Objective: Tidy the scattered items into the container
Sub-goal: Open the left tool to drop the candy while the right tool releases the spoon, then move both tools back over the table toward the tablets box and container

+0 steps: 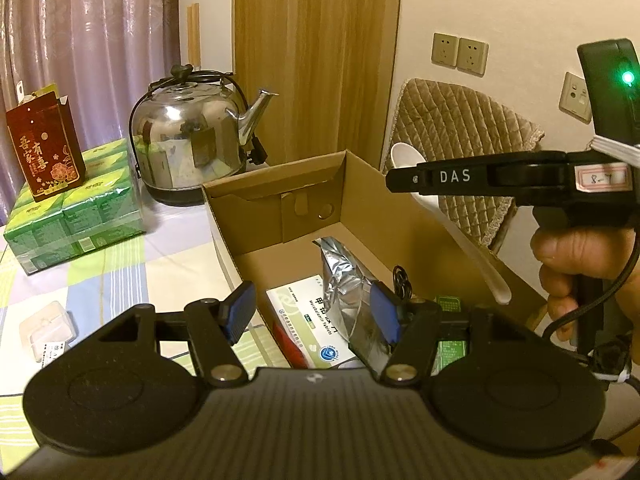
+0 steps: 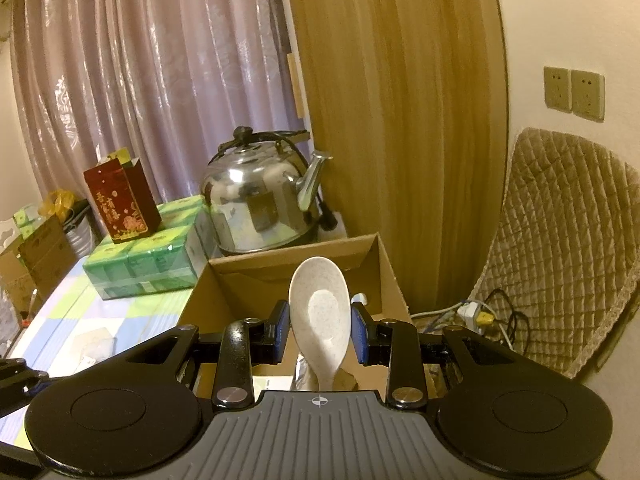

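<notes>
Checked tablecloth (image 1: pixel 132 264) below pink curtain (image 1: pixel 92 24)

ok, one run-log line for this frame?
left gripper: open, empty, above cardboard box | right gripper: shut on white spoon, over box | in box: medicine box, foil pouch

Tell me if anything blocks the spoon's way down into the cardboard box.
Nothing visible does. The right claw holds the white spoon above the open cardboard box, which has no lid over it. A medicine box and a foil pouch already lie on its floor, with bare cardboard beyond them.
</notes>
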### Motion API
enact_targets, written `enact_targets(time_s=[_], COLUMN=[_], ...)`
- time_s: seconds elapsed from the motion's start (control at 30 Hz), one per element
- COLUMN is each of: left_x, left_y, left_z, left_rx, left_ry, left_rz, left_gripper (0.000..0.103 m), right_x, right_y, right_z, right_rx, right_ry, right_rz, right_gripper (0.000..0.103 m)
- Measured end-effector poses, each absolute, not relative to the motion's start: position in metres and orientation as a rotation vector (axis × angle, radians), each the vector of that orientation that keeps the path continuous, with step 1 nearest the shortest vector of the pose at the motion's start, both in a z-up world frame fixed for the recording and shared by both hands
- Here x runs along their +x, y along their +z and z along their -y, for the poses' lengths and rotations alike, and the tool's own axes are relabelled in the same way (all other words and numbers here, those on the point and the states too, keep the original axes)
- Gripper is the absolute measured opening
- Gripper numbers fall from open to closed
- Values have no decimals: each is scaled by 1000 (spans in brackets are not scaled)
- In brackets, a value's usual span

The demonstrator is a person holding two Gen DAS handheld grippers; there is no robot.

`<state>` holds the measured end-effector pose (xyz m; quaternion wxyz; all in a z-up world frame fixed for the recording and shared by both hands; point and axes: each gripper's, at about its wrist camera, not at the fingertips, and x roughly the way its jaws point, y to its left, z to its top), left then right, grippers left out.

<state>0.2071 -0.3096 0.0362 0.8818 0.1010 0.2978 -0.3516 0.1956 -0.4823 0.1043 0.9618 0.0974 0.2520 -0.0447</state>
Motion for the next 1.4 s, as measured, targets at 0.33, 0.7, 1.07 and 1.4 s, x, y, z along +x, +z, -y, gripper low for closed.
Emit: enact_targets(time_s=[0.33,0.7,1.07,1.4], left_x=[209,201,175,149], left_y=[35,42,59,64], left_z=[302,287,224,149], left_rx=[193,181,149,132], left_ry=[-717,-697,-613,-521], left_rz=[-625,-617,-600,-594], left_gripper=[58,61,79,99], right_x=[192,177,136,112], right_y=[108,119,141,146], right_z=[482,469,415,345], right_rx=[195,198,180,150], right_ry=[-86,-83,-7,81], right_rz=[-492,-488,-468,-473], right_gripper=[66,67,79,96])
